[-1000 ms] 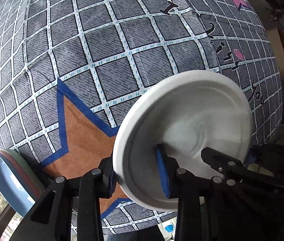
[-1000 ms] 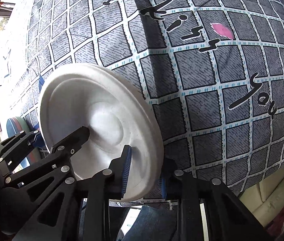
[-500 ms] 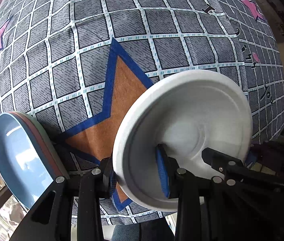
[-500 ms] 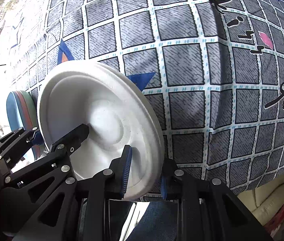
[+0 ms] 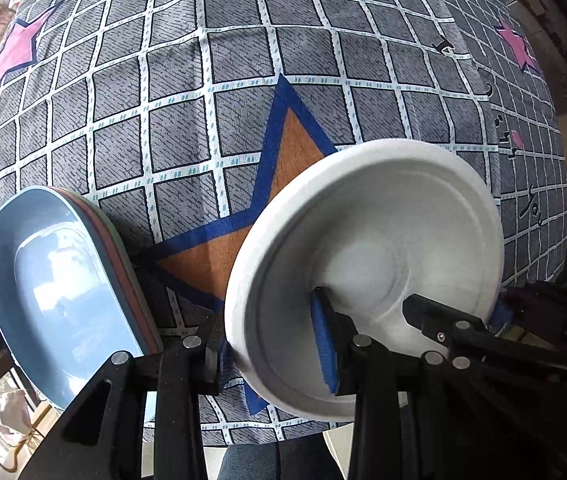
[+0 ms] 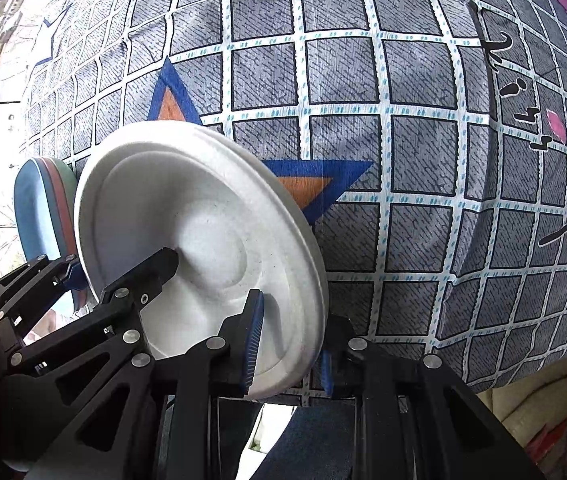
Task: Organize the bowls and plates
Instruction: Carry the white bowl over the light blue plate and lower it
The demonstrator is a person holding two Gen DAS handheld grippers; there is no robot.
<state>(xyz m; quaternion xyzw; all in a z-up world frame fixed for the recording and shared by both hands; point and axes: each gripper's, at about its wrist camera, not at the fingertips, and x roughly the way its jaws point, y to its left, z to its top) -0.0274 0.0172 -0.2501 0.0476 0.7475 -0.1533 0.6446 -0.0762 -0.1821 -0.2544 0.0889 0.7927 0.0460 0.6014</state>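
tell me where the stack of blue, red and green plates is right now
The stack of blue, red and green plates lies on the grey checked cloth at lower left in the left wrist view, left of the orange star and the held white plate.

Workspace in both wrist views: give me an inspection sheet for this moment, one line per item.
Surface: checked cloth with stars and lettering, covering the table.
Job's things: white plate held tilted above the cloth; stack of coloured plates, blue on top, at the cloth's edge beside it.
Clutter: nothing seen on the cloth.
Grippers: left gripper and right gripper each shut on the white plate's rim, on opposite sides.
Cables: nothing seen.
Surroundings: bright window side beyond the stack; the person's dark trousers below the table edge.
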